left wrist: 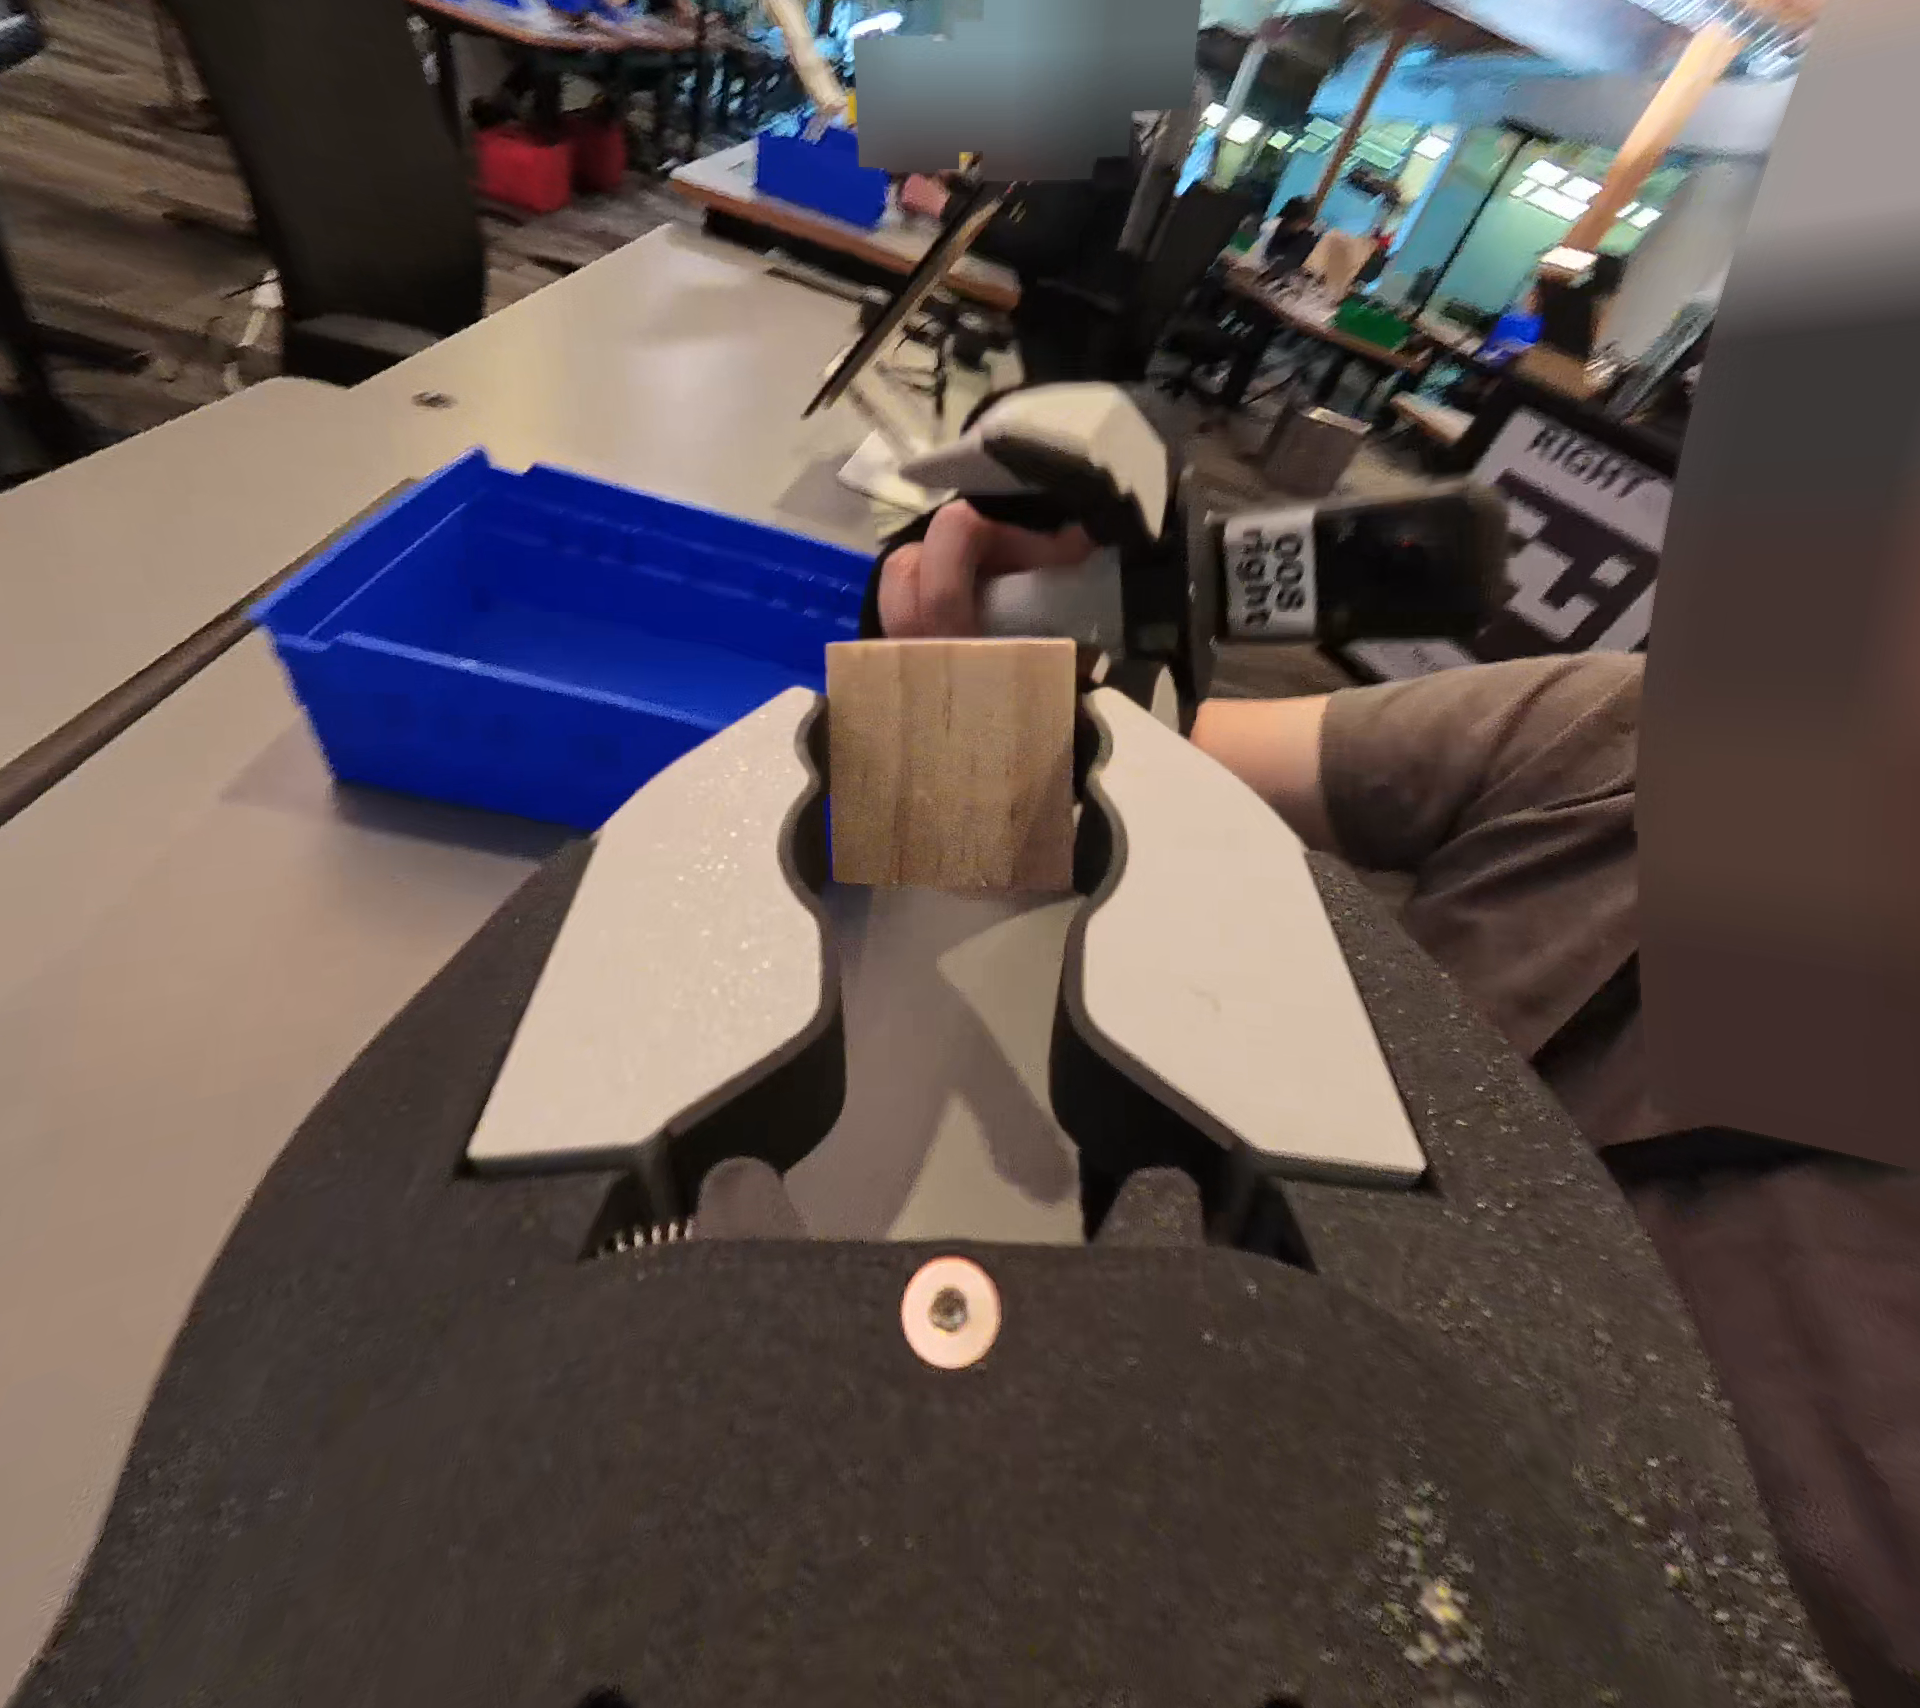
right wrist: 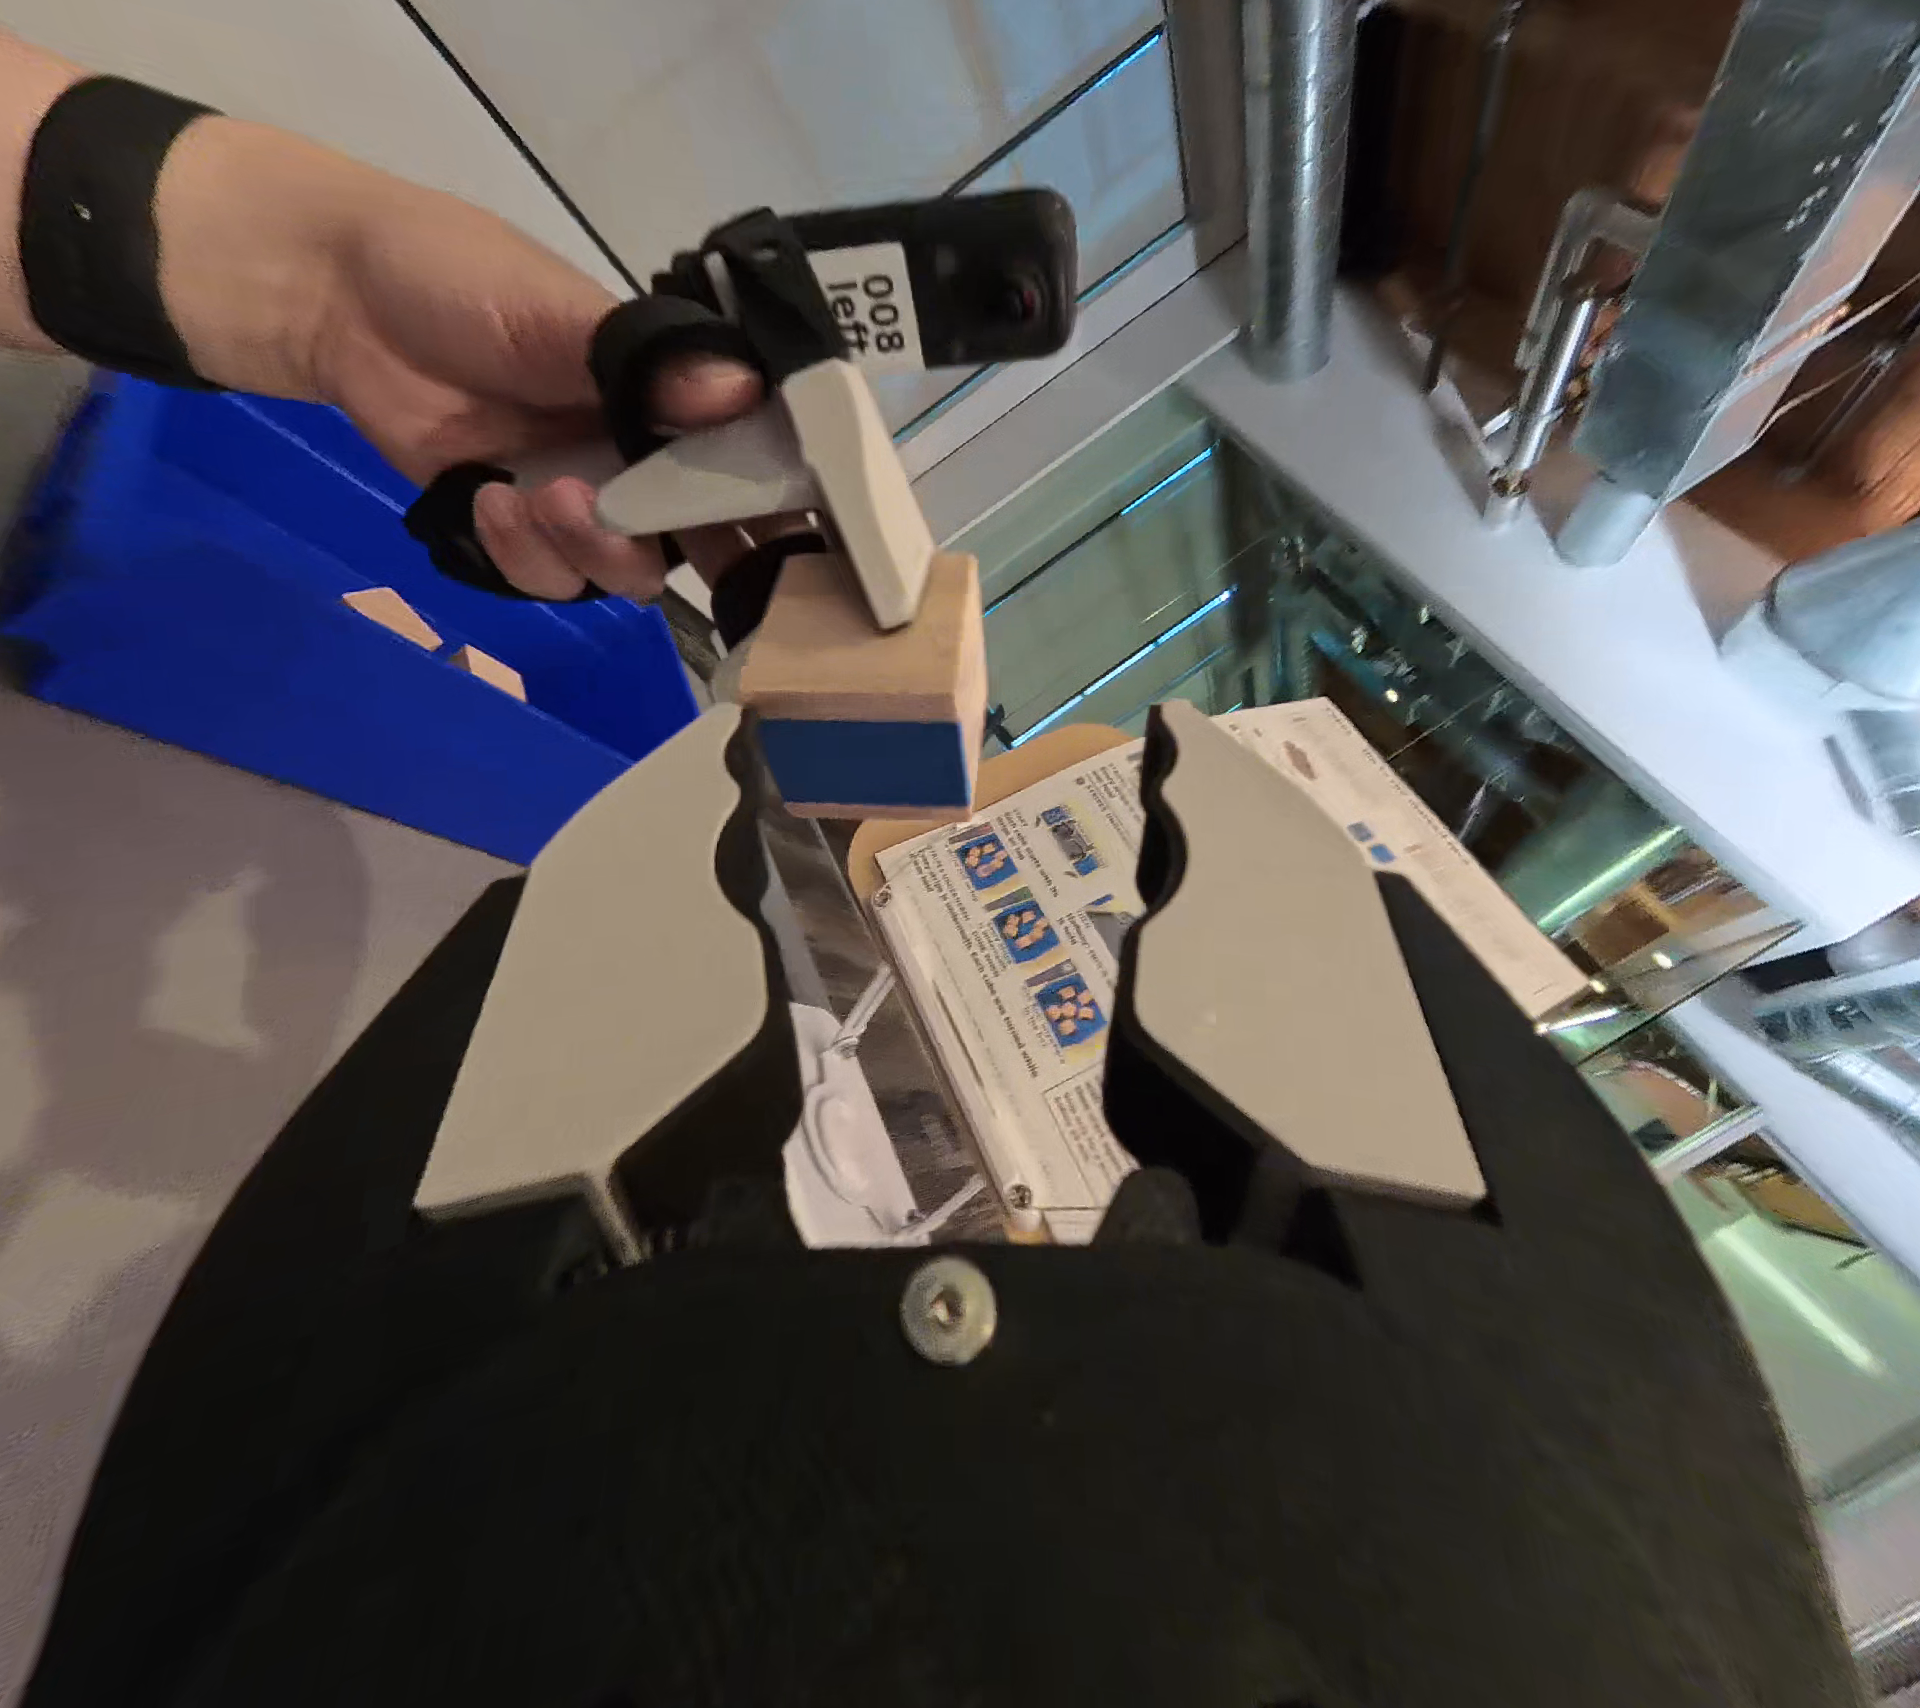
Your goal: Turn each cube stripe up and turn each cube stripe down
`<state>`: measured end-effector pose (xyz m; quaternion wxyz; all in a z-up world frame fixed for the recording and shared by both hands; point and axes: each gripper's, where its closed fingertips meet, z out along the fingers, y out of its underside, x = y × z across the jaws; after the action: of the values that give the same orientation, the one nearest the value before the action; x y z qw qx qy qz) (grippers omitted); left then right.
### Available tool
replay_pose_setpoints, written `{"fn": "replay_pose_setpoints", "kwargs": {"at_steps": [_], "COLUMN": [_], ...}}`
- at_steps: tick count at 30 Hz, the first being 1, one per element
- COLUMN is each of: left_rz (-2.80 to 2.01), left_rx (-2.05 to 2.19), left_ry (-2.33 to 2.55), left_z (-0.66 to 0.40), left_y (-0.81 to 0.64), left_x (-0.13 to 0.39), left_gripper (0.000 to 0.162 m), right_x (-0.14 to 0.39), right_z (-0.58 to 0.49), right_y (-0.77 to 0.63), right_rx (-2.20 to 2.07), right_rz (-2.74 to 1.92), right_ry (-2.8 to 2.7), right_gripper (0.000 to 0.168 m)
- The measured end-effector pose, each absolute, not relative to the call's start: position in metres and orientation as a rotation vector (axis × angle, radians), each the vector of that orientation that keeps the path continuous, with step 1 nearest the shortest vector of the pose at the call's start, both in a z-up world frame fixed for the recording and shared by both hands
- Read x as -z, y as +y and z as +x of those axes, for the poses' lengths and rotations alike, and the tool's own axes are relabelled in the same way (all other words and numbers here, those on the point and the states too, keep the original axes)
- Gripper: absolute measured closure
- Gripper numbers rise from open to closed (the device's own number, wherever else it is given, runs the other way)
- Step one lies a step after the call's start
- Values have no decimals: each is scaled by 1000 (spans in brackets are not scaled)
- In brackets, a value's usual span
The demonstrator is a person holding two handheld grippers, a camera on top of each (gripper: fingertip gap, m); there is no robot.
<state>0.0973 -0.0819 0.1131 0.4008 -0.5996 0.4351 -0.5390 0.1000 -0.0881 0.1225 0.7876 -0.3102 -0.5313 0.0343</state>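
Note:
My left gripper [left wrist: 951, 723] is shut on a wooden cube [left wrist: 951, 765], held in the air above the grey table; a plain wood face looks at its camera. In the right wrist view the same cube [right wrist: 862, 650] shows a blue stripe [right wrist: 862, 759] on the face turned toward my right gripper [right wrist: 945, 733], with one finger of the left gripper [right wrist: 868, 495] lying across it. My right gripper is open and empty, its fingertips just short of the cube. It also shows in the left wrist view [left wrist: 1049, 474], behind the cube. Two more cubes [right wrist: 436, 635] lie in the blue bin [right wrist: 343, 702].
The blue bin [left wrist: 551, 640] stands on the grey table [left wrist: 208, 931] to the left of the held cube. A printed instruction sheet [right wrist: 1049, 952] lies below the right gripper. A person's arm in a dark sleeve [left wrist: 1475, 796] is at the right. Chairs and other tables stand behind.

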Motion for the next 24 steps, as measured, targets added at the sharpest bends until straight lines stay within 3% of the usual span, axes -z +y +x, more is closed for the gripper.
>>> {"fn": "replay_pose_setpoints", "kwargs": {"at_steps": [8,11,13,20,24], "left_rz": [-1447,-1413,-1427,-1473,-1487], "left_rx": [1528,1617,1621,1579,1382], "left_ry": [1086,1074,1102,1122,1138], "left_z": [108,107,109,99,80], "left_y": [-73,-77,-80,-76,-66], "left_x": [-114,-115,-108,-96,-97], "left_gripper": [118,118,118,118,137], "right_x": [-104,-96,-97,-87,-90], "right_z": [93,90,91,89,121], "right_y": [-71,-61,-63,-66,-29], "right_rx": [10,76,75,-47,26], "right_rz": [-710,-724,-705,-790,-982], "right_ry": [-1167,-1145,-1116,-1222,-1259], "right_gripper": [100,107,123,123,123]}}
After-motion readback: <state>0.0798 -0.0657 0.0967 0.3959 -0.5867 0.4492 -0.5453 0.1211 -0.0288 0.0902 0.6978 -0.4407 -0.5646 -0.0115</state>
